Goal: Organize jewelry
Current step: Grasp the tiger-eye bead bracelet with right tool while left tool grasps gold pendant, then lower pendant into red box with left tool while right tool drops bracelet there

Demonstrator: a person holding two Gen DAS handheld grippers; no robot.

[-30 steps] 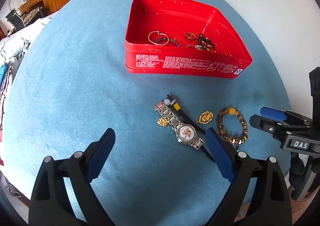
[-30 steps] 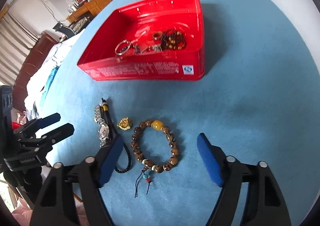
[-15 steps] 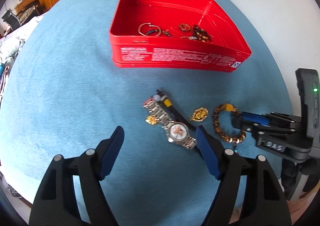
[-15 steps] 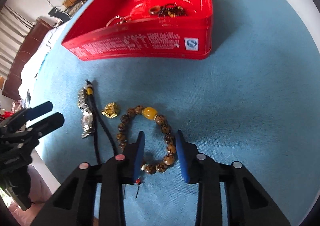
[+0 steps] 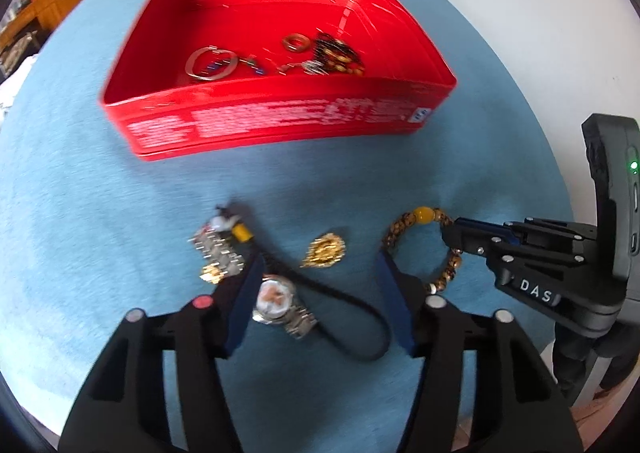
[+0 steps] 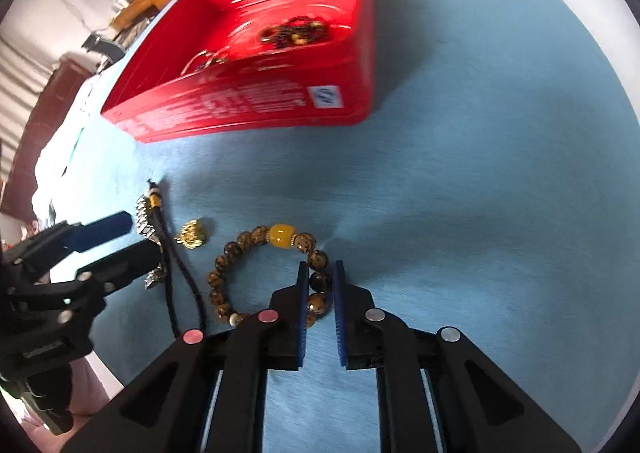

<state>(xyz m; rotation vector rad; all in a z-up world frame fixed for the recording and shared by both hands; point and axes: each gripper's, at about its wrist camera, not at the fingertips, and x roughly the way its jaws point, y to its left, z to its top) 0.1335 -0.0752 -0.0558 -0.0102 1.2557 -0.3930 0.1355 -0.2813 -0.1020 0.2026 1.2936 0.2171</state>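
Beaded bracelet [image 6: 256,269] pinched by right gripper [image 6: 320,285]

"DAS" in white on the right gripper [image 5: 454,241] body — red tin's [image 5: 280,125] side print is unreadable.

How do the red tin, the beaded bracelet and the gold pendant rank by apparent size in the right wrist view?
1. red tin
2. beaded bracelet
3. gold pendant
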